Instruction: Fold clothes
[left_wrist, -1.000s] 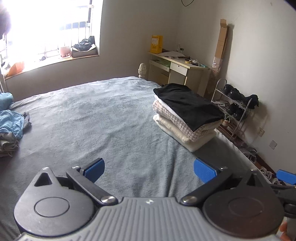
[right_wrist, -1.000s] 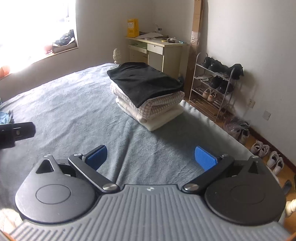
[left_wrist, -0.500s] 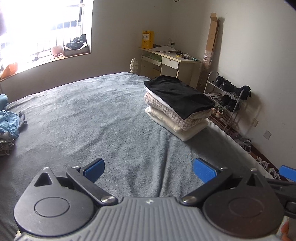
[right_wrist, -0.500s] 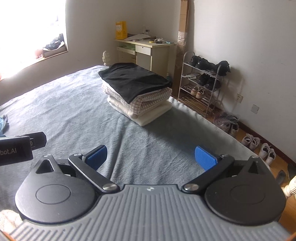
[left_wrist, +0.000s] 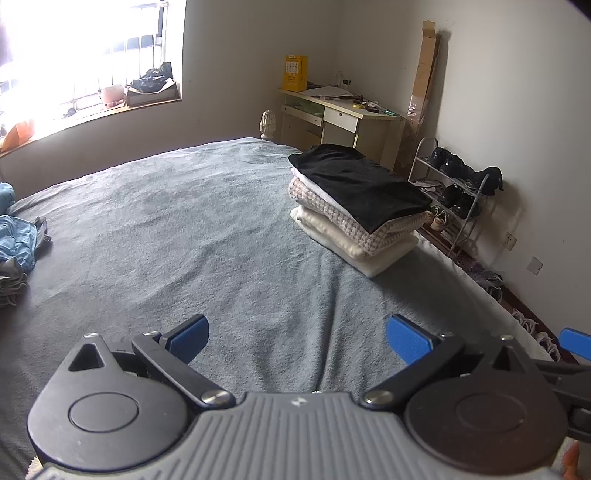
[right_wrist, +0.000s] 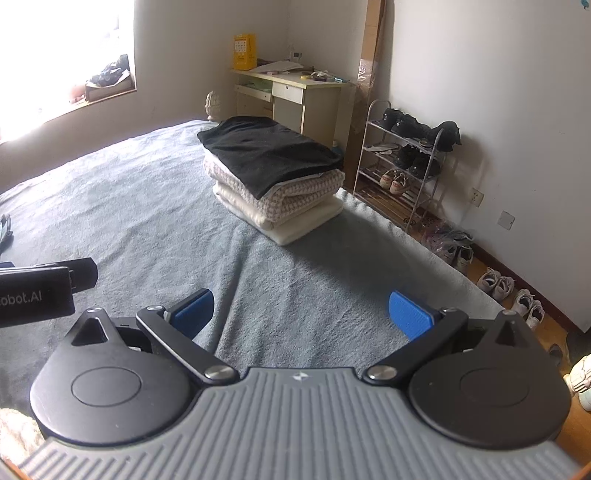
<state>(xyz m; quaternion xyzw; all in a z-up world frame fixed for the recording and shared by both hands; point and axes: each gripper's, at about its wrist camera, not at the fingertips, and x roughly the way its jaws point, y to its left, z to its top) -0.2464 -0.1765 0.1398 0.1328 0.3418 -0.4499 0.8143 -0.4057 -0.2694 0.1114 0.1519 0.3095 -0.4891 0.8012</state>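
Where the bed (left_wrist: 166, 229) lies grey: one stack (left_wrist: 354, 206) of three folded clothes.

The left claw (left_wrist: 297, 338) hangs wide apart over the grey bed (left_wrist: 166, 229); folded stack (left_wrist: 354, 206) at two o'clock.

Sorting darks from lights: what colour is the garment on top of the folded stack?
Black. The top garment shows best in the right wrist view.
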